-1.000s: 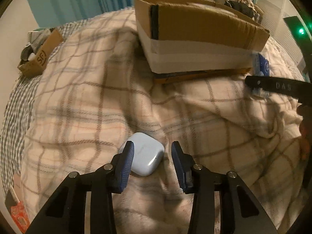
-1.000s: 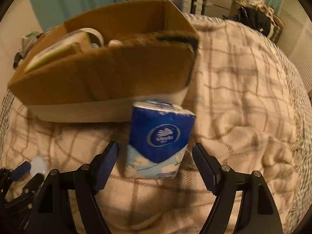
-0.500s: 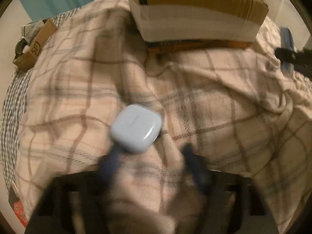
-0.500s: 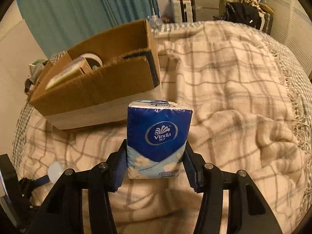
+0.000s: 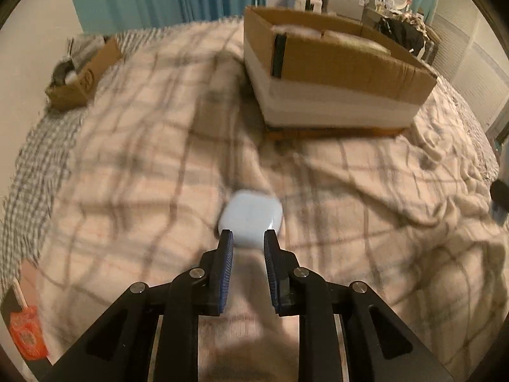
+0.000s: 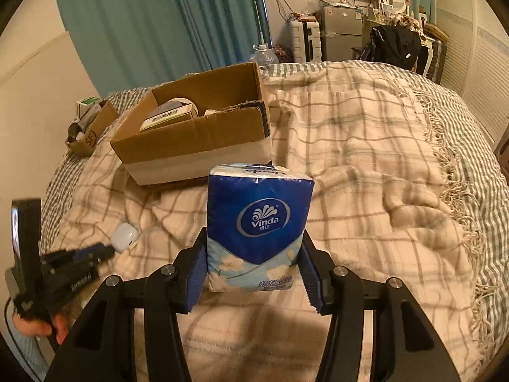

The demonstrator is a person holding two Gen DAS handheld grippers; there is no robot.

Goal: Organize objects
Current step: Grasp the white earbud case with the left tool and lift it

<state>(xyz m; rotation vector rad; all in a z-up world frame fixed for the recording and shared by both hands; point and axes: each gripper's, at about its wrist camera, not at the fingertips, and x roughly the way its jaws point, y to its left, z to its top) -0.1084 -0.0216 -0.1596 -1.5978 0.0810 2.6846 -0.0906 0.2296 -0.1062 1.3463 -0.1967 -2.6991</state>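
My left gripper (image 5: 247,238) is shut on the near edge of a pale blue earbud case (image 5: 251,220) and holds it over the plaid blanket. The case also shows in the right wrist view (image 6: 124,237), at the left gripper's tips (image 6: 106,251). My right gripper (image 6: 253,267) is shut on a blue Vinda tissue pack (image 6: 258,226), held upright above the blanket. An open cardboard box (image 6: 194,133) stands beyond it, with a small carton and other items inside. The same box (image 5: 337,73) stands ahead and right in the left wrist view.
A plaid blanket (image 6: 366,146) covers the bed. A small cardboard box (image 5: 84,74) with clutter sits at the bed's far left edge. A red packet (image 5: 27,334) lies at the near left. Curtains, a fridge and furniture stand beyond the bed.
My left gripper has closed on the earbud case and raised it. My right gripper has closed on the tissue pack and lifted it back from the box.
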